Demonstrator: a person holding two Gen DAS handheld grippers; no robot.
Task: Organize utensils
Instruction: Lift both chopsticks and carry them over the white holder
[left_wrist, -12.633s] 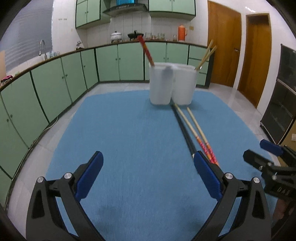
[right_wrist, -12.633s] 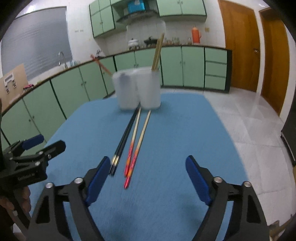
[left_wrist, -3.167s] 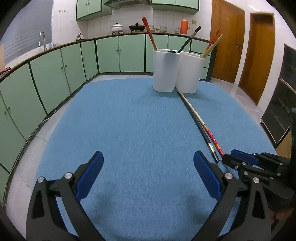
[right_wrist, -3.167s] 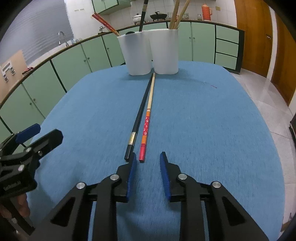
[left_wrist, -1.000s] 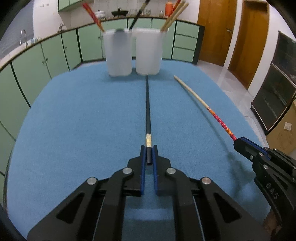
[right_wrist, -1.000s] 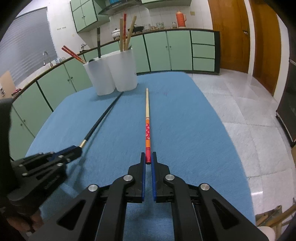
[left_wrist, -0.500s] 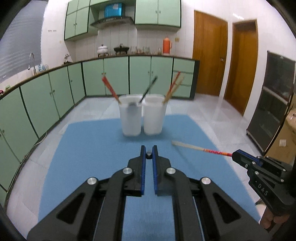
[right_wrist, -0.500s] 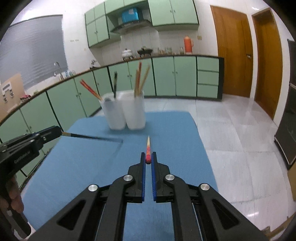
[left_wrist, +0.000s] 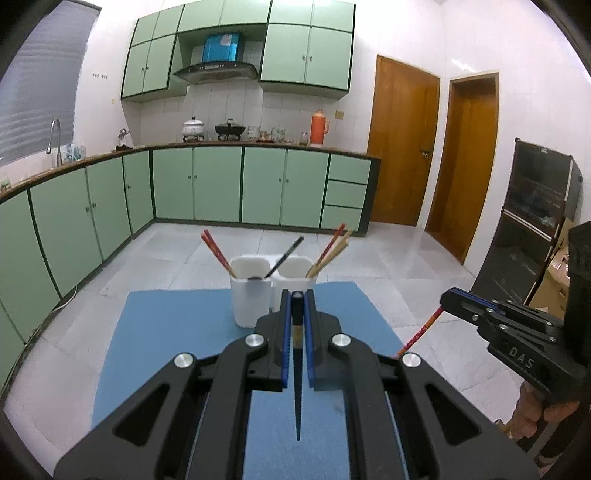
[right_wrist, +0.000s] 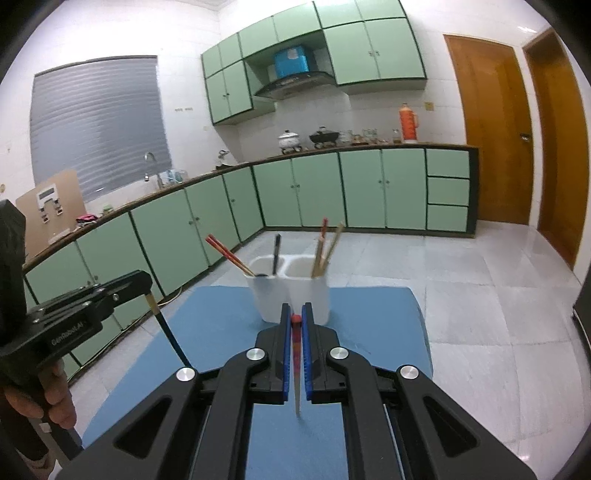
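Our left gripper (left_wrist: 297, 299) is clamped on a black chopstick (left_wrist: 297, 398), whose thin tip hangs down between the arms above the blue mat (left_wrist: 166, 332). Just beyond our fingertips stand two white holders (left_wrist: 251, 299) side by side on the mat: the left one carries red chopsticks (left_wrist: 216, 251) and a black chopstick (left_wrist: 284, 256), the right one a red and wooden set (left_wrist: 330, 249). At the right edge our right gripper (left_wrist: 452, 300) pinches a red patterned chopstick (left_wrist: 421, 332) slanting downward.
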